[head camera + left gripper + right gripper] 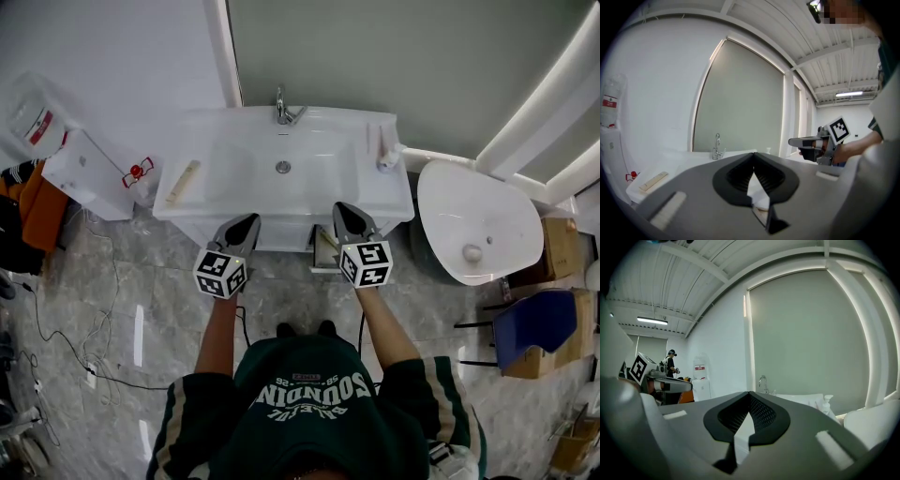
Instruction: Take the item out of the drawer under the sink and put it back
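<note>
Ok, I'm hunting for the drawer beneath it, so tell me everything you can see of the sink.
The sink is a white, glossy, rectangular vanity top with a shallow empty basin, set against the wall. A chrome faucet stands at its back middle; a round drain sits mid-basin. A flat beige stick lies on its left ledge, a white pump bottle on its right.

Cabinet front (291, 239) under sink (202, 208): partly hidden behind left gripper (249, 222) and right gripper (343, 210).
Pale stick (182, 182), sink's left edge: too small to identify.
Box (574, 448): cut off at head view's right edge.
Distant person (671, 363): too small for detail.
</note>
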Demonstrator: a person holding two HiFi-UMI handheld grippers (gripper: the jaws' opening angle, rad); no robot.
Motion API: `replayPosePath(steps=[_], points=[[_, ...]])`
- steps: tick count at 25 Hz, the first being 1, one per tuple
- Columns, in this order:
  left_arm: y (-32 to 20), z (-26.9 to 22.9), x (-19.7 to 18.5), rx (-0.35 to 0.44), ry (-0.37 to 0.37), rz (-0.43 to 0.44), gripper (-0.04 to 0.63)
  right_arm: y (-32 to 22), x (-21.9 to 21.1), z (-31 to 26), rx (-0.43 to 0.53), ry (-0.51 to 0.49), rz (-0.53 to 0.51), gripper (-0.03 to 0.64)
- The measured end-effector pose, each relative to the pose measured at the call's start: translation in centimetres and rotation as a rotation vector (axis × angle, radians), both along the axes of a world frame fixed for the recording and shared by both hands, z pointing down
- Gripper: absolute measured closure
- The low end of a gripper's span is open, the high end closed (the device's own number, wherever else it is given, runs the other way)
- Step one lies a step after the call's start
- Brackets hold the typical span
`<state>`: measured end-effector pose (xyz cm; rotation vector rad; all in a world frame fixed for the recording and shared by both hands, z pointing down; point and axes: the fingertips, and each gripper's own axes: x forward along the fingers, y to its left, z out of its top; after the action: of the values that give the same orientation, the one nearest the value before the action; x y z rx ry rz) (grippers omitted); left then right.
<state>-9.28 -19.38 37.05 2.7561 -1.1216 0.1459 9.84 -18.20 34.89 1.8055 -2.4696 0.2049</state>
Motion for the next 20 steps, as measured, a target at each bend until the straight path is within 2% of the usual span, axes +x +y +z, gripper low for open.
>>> replayPosePath(steps=[20], points=[[0.11, 0.45, -0.21, -0.009, 0.014, 0.011, 0.545, 0.93, -0.06, -0.38, 0.024, 0.021, 0.017, 0.615]])
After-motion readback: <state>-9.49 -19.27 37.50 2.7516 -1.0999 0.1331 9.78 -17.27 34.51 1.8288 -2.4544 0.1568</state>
